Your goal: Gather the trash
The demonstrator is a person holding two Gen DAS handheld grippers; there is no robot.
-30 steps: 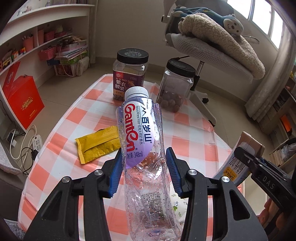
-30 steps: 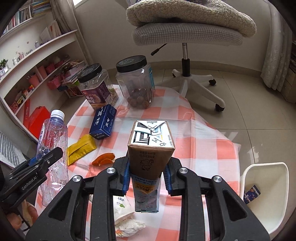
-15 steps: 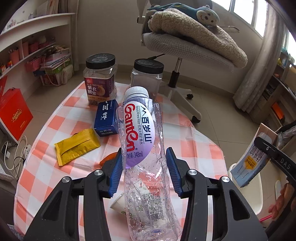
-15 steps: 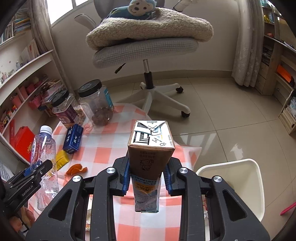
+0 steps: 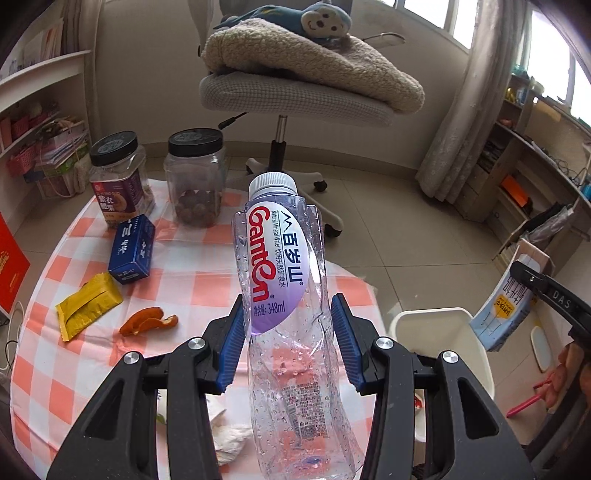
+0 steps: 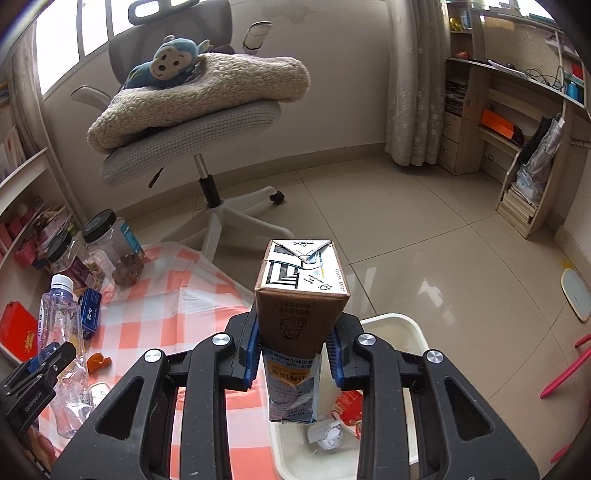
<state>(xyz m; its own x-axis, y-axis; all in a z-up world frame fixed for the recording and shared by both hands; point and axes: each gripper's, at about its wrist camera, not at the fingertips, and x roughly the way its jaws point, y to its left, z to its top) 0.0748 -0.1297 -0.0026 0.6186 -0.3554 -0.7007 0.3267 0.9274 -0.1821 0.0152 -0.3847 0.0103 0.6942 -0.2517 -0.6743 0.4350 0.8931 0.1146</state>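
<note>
Two grippers each clamped one piece of trash. Left gripper (image 5: 287, 341): blue pads pressed against the sides of an upright, dented Ganten water bottle (image 5: 286, 295), white cap uppermost, held above the near edge of the checked tablecloth (image 5: 192, 284). Right gripper (image 6: 295, 345): pads closed on a milk carton (image 6: 301, 317), held upright over the white trash bin (image 6: 391, 325), which stood on the floor just beside the table and contained crumpled paper (image 6: 328, 434) and a red wrapper (image 6: 349, 406). Near items on the cloth, left wrist view: crumpled tissue (image 5: 231, 439), orange peel (image 5: 147, 321), yellow packet (image 5: 86, 304). Farther back: blue box (image 5: 132, 249), then two black-lidded jars, one purple-labelled (image 5: 120, 184), one holding dark round pieces (image 5: 195, 177). Beyond the table: office chair (image 5: 288, 99) carrying a fleece blanket (image 5: 321, 74) and a monkey plush (image 5: 314, 18).
</note>
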